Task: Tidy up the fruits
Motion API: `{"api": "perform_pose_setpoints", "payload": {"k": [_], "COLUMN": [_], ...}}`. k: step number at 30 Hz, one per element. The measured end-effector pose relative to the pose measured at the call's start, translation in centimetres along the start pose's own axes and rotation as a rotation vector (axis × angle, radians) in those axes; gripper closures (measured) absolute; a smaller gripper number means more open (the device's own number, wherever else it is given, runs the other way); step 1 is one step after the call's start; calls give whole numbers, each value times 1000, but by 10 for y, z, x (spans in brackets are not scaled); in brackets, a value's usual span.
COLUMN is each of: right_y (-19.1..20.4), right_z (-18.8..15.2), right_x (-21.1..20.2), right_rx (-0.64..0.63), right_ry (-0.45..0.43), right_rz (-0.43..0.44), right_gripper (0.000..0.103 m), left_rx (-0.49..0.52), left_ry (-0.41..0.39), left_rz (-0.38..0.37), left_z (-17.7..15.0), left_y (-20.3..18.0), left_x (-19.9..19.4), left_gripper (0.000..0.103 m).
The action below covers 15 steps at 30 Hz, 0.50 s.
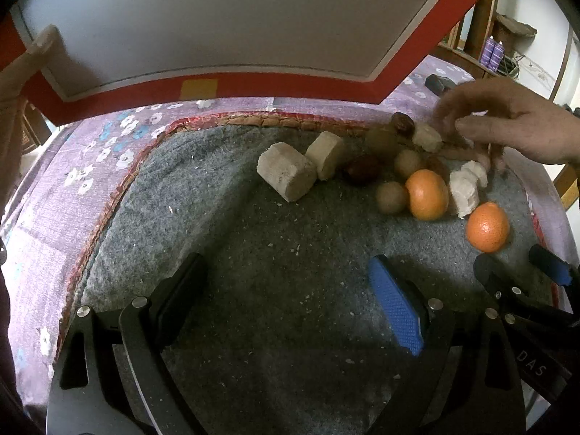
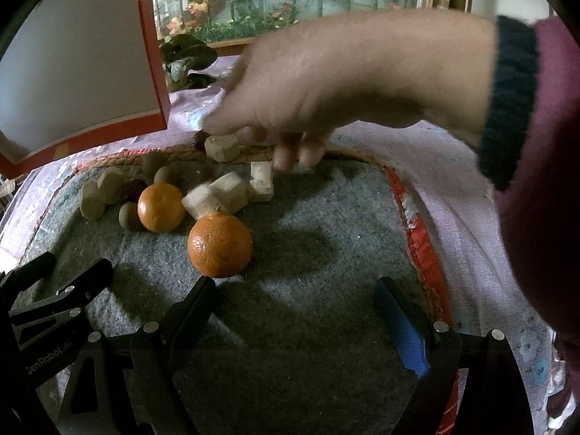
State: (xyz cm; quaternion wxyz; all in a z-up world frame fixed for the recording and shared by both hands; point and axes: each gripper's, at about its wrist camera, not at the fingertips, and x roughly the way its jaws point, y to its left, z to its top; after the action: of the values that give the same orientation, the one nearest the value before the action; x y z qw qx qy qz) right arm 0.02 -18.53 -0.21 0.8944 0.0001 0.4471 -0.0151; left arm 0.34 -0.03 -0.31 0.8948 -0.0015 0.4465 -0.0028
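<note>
Two oranges (image 1: 427, 194) (image 1: 487, 227) lie on a grey felt-lined tray (image 1: 108, 195) among pale cut chunks (image 1: 286, 172), small tan round fruits (image 1: 391, 197) and a dark red fruit (image 1: 362, 169). My left gripper (image 1: 286, 259) hovers open over bare felt, short of the pile. In the right wrist view my right gripper (image 2: 295, 284) is open, with the nearer orange (image 2: 220, 245) just beyond its left finger. A bare hand (image 2: 326, 83), blurred, reaches over the far pile, its fingers at a pale chunk (image 2: 222, 146). The left gripper (image 2: 65, 282) shows at the left edge.
The tray's red woven rim (image 2: 417, 239) runs along the right. It rests on a purple floral cloth (image 1: 54, 188). A red-framed white board (image 1: 217, 29) stands behind. A dark object (image 1: 438, 83) lies on the cloth at the back right; a dark red sleeve (image 2: 543, 145) fills the right side.
</note>
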Motion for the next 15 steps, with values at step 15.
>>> {"api": "perform_pose_setpoints", "payload": {"k": [15], "right_y": [1], "right_z": [0], "right_x": [0], "right_rx": [0], "right_ry": [-8], "right_rz": [0], "right_gripper": [15], "left_rx": [0], "left_ry": [0], "left_rz": [0], "left_z": [0], "left_y": [0], "left_x": [0], "left_gripper": [11]}}
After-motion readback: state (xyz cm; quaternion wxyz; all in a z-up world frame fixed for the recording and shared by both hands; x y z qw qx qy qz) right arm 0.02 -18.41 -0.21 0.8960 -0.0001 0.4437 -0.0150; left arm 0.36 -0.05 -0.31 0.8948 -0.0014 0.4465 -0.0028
